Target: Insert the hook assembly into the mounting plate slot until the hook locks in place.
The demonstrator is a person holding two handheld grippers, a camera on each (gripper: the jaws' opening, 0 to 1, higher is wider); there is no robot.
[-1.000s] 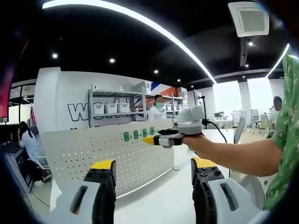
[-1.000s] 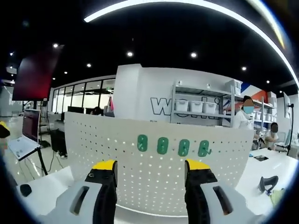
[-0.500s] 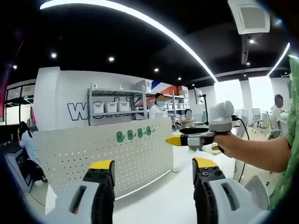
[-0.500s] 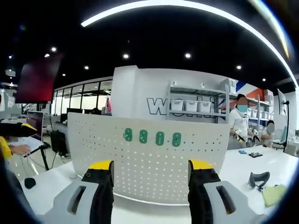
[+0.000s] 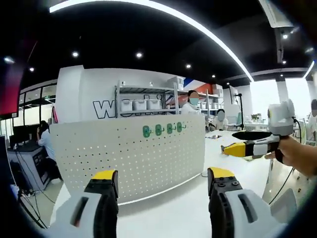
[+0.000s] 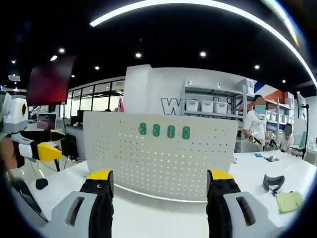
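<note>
Pegboard mounting plate [image 6: 161, 153] stands upright on white table [image 6: 163, 218], far side, facing both grippers. Four green hooks [image 6: 164, 130] sit in row near top edge. Left gripper [image 5: 161, 181] and right gripper [image 6: 159, 179]: jaws spread apart, empty, held back from board, likely so all targets remain in sight.

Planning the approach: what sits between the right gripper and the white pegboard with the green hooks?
Nothing: in the right gripper view, bare white tabletop runs from the right gripper to the pegboard carrying the green hooks.
</note>
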